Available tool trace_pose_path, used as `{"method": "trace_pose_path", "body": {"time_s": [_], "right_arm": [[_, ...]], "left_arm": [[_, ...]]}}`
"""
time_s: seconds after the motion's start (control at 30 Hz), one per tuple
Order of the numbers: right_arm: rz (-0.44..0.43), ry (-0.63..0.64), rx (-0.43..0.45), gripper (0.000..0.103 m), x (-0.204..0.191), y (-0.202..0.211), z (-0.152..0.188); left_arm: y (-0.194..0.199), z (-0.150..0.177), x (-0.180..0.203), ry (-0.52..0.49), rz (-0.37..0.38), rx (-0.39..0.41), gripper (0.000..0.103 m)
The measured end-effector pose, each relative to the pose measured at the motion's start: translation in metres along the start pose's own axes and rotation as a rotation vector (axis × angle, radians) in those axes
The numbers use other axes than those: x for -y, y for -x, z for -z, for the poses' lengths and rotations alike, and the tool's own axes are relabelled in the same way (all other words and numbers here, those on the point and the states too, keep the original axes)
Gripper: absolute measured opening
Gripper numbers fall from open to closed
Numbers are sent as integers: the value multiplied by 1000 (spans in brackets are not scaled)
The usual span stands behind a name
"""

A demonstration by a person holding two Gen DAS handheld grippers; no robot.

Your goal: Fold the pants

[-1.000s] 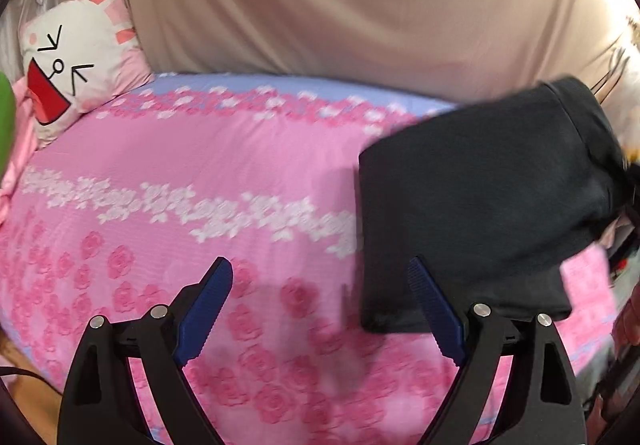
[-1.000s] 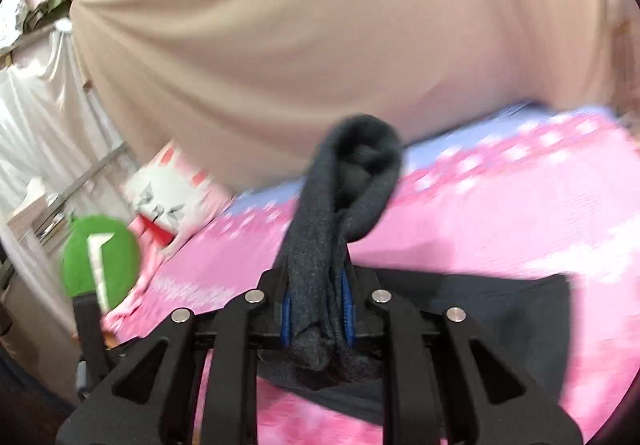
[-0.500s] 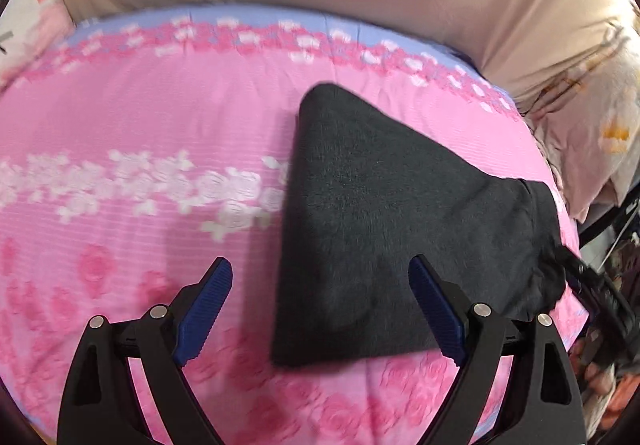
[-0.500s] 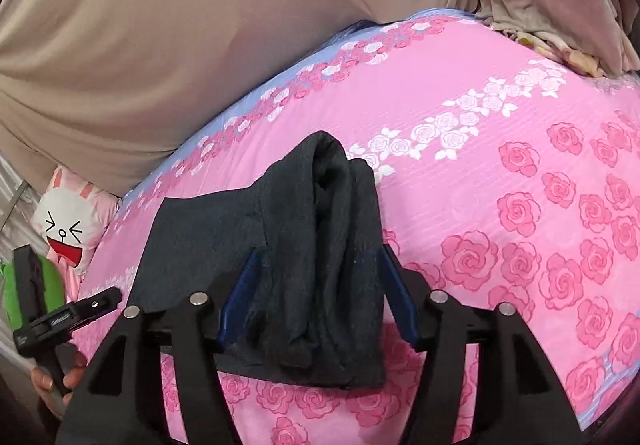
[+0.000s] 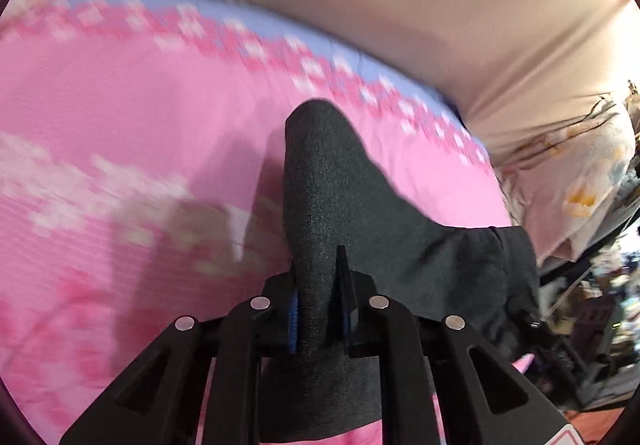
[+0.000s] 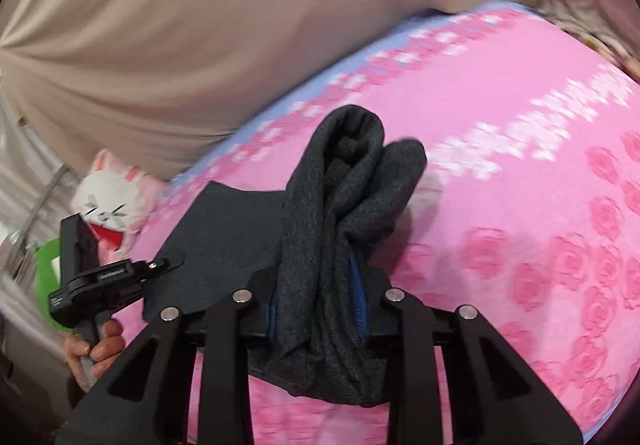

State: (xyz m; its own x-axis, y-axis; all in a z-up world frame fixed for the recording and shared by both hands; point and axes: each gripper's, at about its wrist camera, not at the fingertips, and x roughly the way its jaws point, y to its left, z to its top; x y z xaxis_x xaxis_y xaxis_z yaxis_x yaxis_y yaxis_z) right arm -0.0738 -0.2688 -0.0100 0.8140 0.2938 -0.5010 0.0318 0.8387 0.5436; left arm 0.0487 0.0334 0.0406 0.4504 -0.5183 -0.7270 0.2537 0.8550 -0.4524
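One pair of dark grey pants (image 5: pixel 360 213) lay on the pink rose-print bedsheet (image 5: pixel 120 125), and two grippers worked it. The left gripper (image 5: pixel 318 309) was clamped on a raised fold of the fabric; half a second earlier its jaws had stood wide apart above the flat pants. The right gripper (image 6: pixel 320 309) was pinched tight on a bunched roll of the same pants (image 6: pixel 344 205), where before its jaws had been looser around it. One rabbit plush (image 6: pixel 110 201) sat by the one beige curtain (image 6: pixel 200 25).
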Motion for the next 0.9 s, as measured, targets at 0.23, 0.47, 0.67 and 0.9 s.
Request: {"method": "trace_pose_path", "body": {"time_s": [0.23, 0.47, 0.67, 0.9], "right_arm": [[216, 95, -80, 44, -16, -44, 36], [205, 128, -4, 59, -35, -35, -5], [132, 69, -124, 12, -20, -87, -15], [-52, 85, 60, 10, -64, -16, -31]], "left_arm": [[31, 32, -21, -126, -369, 6, 43], [33, 48, 6, -253, -415, 68, 67], [18, 54, 15, -298, -423, 44, 72], [13, 57, 11, -307, -468, 26, 73]]}}
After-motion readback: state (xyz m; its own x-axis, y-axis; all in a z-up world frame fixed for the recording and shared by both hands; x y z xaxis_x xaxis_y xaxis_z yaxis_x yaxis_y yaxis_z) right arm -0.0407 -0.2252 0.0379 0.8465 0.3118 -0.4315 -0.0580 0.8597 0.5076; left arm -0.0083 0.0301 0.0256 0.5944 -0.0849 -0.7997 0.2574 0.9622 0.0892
